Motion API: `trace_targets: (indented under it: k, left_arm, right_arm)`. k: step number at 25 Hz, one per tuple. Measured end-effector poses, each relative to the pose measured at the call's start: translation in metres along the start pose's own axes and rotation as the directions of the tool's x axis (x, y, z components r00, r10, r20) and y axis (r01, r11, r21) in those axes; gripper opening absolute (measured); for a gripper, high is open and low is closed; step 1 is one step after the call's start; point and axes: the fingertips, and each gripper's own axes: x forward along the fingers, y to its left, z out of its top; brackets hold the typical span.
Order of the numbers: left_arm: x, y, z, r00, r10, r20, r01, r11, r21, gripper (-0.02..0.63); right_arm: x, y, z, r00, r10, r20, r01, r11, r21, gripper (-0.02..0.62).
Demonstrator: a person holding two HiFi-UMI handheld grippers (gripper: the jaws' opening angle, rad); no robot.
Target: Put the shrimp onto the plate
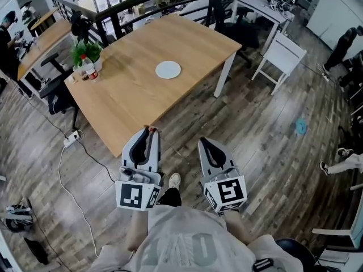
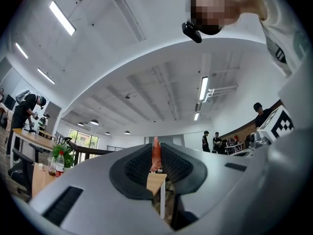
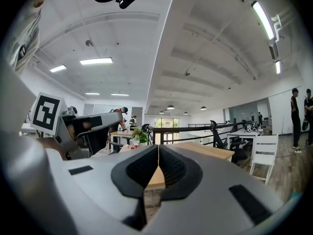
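shrimp point(image 2: 156, 153) clamped in left tongs point(image 1: 150, 132); plate point(image 1: 168, 69) on table point(image 1: 130, 95), well apart.

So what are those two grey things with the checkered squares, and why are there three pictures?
They are grabbing tools, one in each of a person's hands. The big picture comes from a camera on the person's head, looking down at the left tool and the right tool. The other two pictures come from small cameras riding on each tool. The left tool pinches an orange shrimp. The right tool is closed on nothing. Ahead is a wooden table with a white plate, a plant and a bottle.
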Motion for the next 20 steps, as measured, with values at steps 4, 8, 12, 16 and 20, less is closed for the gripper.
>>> trace_targets:
  k: [4,8,12,16,20]
  left_arm:
    - [0.037,0.033,-0.005,1.0,-0.006,0.011,0.006,1.0,-0.009,0.06]
    - [0.065,0.061,-0.014,1.0,-0.014,0.01,0.014,1.0,-0.02,0.06]
    - [0.09,0.091,-0.022,1.0,-0.019,0.021,0.02,0.999,-0.029,0.06]
    - [0.114,0.115,-0.036,1.0,-0.022,0.011,0.023,0.998,-0.061,0.06]
    - [0.133,0.121,-0.045,0.999,-0.039,0.001,0.039,0.994,-0.098,0.06]
  right_arm:
    - [0.049,-0.009,0.011,1.0,-0.002,0.0,0.002,0.999,-0.034,0.02]
    - [0.089,-0.011,0.015,1.0,0.006,-0.006,-0.007,0.997,-0.075,0.02]
    - [0.129,-0.014,0.016,1.0,0.005,-0.011,-0.006,0.997,-0.073,0.02]
    - [0.157,-0.01,0.019,1.0,0.014,-0.023,-0.017,0.994,-0.104,0.02]
    - [0.171,-0.017,0.014,0.998,0.005,-0.07,-0.013,0.993,-0.121,0.02]
